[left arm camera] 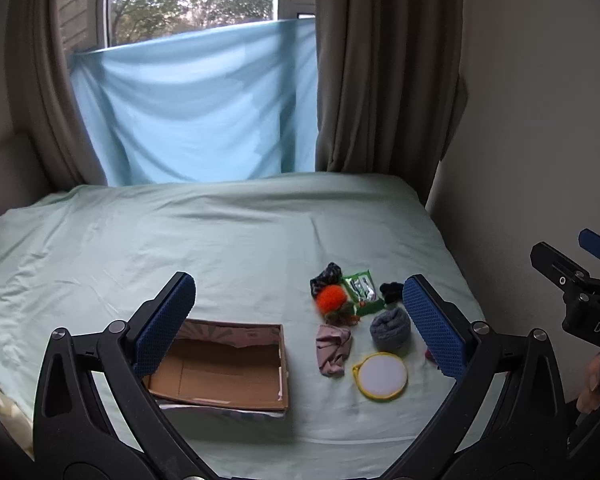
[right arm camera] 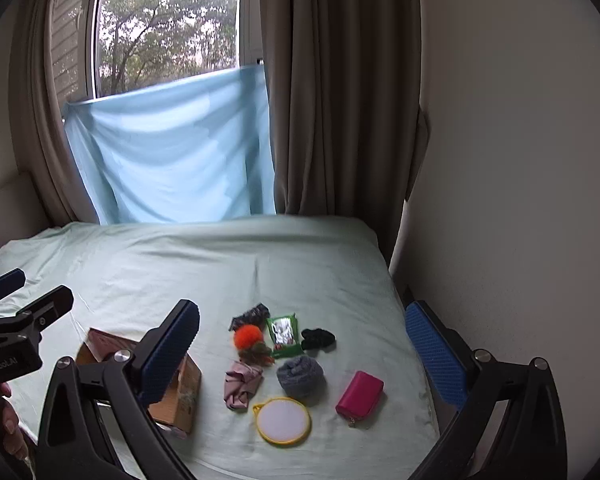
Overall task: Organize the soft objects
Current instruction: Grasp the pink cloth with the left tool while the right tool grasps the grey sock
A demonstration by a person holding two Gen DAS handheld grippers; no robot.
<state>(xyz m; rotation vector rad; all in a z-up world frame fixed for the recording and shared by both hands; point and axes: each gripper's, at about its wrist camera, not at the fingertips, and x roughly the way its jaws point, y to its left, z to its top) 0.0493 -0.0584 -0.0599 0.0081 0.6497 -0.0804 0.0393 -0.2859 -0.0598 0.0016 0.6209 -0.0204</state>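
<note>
Jaws on our left gripper (left arm camera: 300,322) and right gripper (right arm camera: 304,354) gape empty above the pale green bed (left arm camera: 220,240). The open brown cardboard box (left arm camera: 220,376) sits left of the grey rolled knit (left arm camera: 390,328), crumpled pink cloth (left arm camera: 333,349) and fuzzy orange pompom (left arm camera: 330,297).

The pink purse (left arm camera: 429,354) is almost all hidden behind a blue finger pad (left arm camera: 434,328) in the left wrist view. The near left part of the cardboard box (right arm camera: 188,392) is covered by the right gripper (right arm camera: 302,354). The green packet (right arm camera: 284,334) is too small to be read.
</note>
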